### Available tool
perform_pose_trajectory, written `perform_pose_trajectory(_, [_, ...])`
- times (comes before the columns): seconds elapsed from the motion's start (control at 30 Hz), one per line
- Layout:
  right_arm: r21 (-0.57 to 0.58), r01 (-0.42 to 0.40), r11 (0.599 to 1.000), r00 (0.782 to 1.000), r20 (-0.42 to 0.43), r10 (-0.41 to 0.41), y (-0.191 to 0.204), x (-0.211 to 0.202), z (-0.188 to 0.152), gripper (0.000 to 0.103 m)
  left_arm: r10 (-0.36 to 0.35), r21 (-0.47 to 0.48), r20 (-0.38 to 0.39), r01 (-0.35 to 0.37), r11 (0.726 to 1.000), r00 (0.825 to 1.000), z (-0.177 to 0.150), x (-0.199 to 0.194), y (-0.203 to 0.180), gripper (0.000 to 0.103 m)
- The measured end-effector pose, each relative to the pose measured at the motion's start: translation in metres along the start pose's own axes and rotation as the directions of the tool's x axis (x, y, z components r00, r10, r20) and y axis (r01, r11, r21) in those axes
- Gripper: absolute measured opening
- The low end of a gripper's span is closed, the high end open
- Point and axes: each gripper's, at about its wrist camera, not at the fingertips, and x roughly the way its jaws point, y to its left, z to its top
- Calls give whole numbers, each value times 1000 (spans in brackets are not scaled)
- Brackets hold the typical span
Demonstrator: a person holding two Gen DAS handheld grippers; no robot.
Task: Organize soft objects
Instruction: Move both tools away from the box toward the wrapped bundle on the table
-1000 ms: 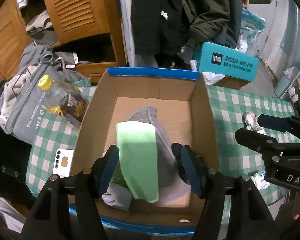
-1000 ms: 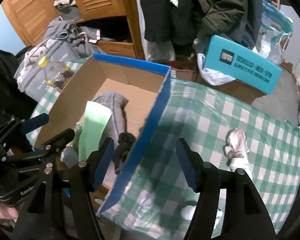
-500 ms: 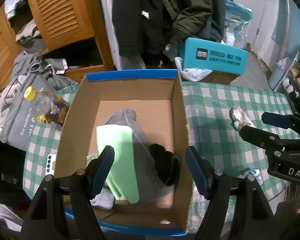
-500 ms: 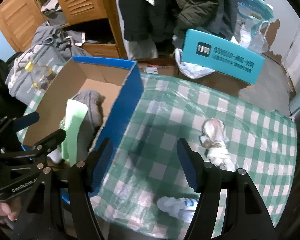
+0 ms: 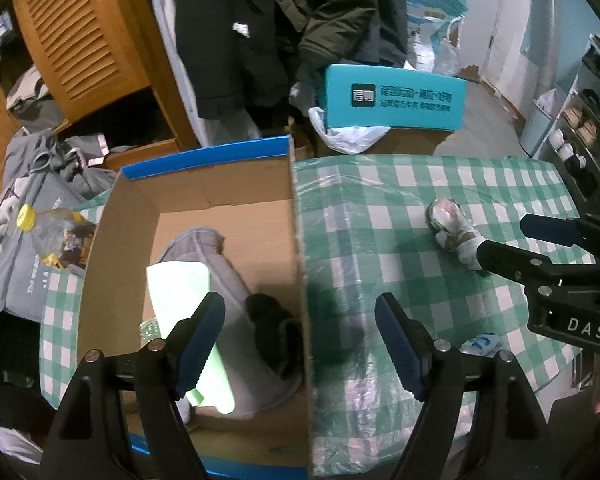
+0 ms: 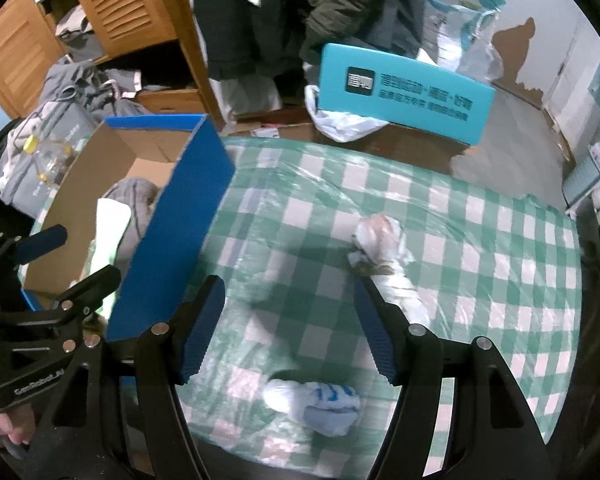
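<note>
Black sock [image 5: 274, 330] in box [image 5: 228, 200]: left view only; right's hidden.

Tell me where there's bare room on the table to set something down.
Free: the checked cloth between the cardboard box wall and the pale sock, and the stretch beyond that sock toward the far right edge. Crowded: inside the box, filled by the grey garment, the green cloth and a black item; the blue-and-white bundle takes the near edge.

Box [image 5: 204, 208] stands on the table's [image 5: 380, 184] left part, w/ folded clothes [image 5: 220, 264] in it. A bundle [image 6: 380, 240] lies right of box, mid-table; another bundle [image 6: 320, 400] near the front edge. Bottle [image 5: 48, 232] left of box.
</note>
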Motion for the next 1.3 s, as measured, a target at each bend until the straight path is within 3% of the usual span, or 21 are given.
perform_pose_trajectory(0.67, [106,52,993,996,-72,-44,-73,24,-10,67,-36,29,-72,38,999,997,18,38,-43,80])
perform_pose_trajectory(1.3, [109,59,992,982,-186,-38,-107,97,-8,67,-47,76,-158,59,995,986,27,88,-76,80])
